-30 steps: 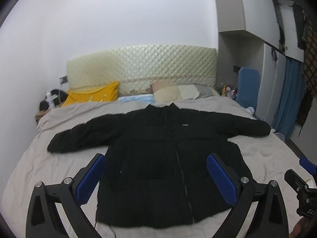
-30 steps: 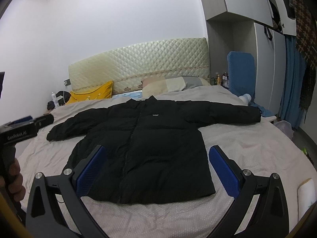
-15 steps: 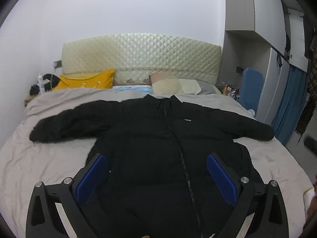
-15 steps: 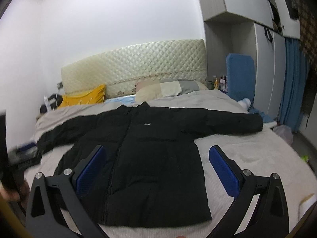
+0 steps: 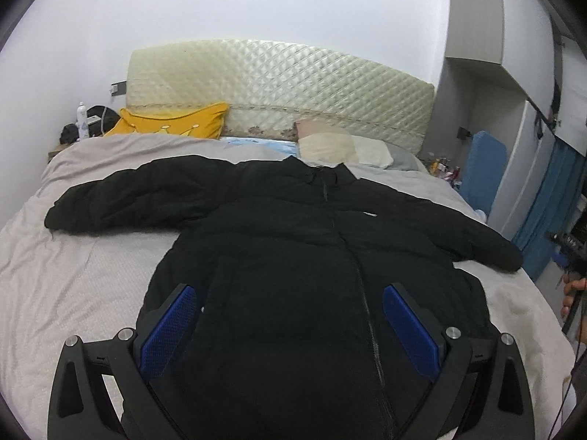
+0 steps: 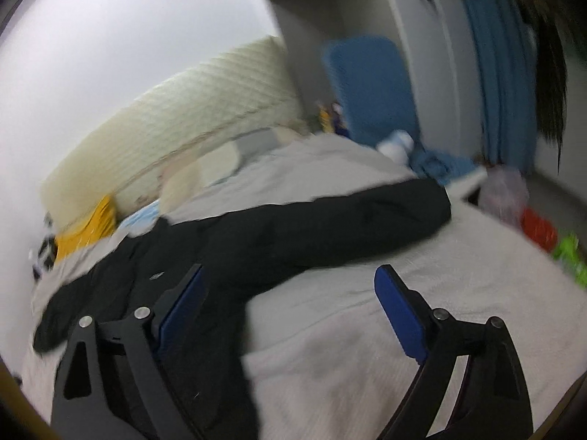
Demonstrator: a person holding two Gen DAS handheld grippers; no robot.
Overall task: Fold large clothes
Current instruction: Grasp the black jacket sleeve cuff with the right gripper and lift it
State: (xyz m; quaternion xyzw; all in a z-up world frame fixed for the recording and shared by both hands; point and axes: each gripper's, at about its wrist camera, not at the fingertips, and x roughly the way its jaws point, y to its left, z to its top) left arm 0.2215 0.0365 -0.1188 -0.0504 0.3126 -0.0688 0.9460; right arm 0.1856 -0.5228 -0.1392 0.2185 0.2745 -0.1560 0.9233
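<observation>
A large black puffer jacket (image 5: 293,275) lies flat, front up and zipped, on the grey bed (image 5: 73,275), both sleeves spread out. My left gripper (image 5: 290,322) is open and empty, hovering over the jacket's lower body. In the blurred right wrist view the jacket (image 6: 279,242) shows with its right sleeve (image 6: 367,216) stretched toward the bed's right side. My right gripper (image 6: 290,300) is open and empty, above the bed just below that sleeve's armpit.
A quilted cream headboard (image 5: 279,88), a yellow pillow (image 5: 176,124) and beige pillows (image 5: 341,146) stand at the bed's head. A blue board (image 6: 370,84), blue curtain (image 6: 502,73) and floor clutter (image 6: 535,227) lie right of the bed. Dark hair (image 6: 546,55) hangs at the upper right.
My left gripper has moved in lower over the jacket's body. My right gripper has swung right and tilted, now facing the right sleeve; its view is motion-blurred.
</observation>
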